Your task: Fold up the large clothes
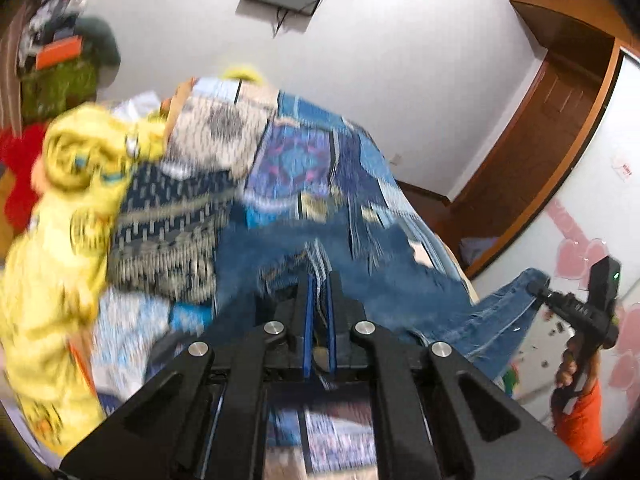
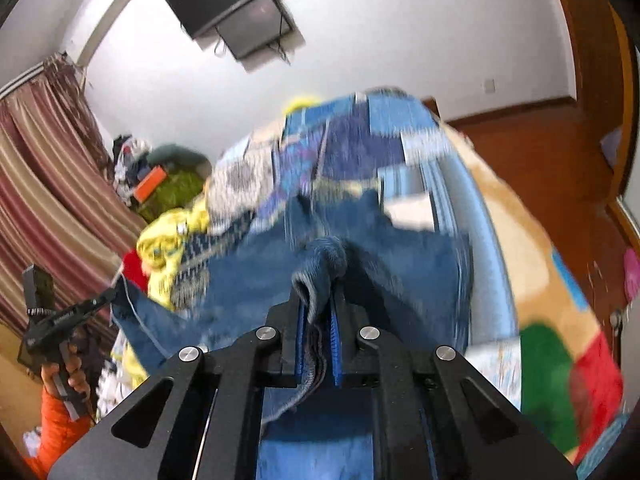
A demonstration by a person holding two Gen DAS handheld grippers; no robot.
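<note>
A pair of blue jeans [image 1: 376,276] is stretched in the air over a bed with a blue patterned cover [image 1: 320,160]. My left gripper [image 1: 319,280] is shut on one edge of the jeans. My right gripper [image 2: 320,300] is shut on a bunched fold of the jeans [image 2: 360,276]. In the left wrist view the right gripper [image 1: 538,288] shows at the right, pinching the denim. In the right wrist view the left gripper [image 2: 114,294] shows at the left, pinching the other end. Both views are motion-blurred.
A yellow garment [image 1: 68,216] and a dark patterned cloth [image 1: 172,224] are heaped on the bed's left side. A clothes pile [image 2: 160,184] and striped curtain [image 2: 44,184] are behind. A TV [image 2: 236,8] hangs on the wall. A wooden door frame [image 1: 560,128] stands at the right.
</note>
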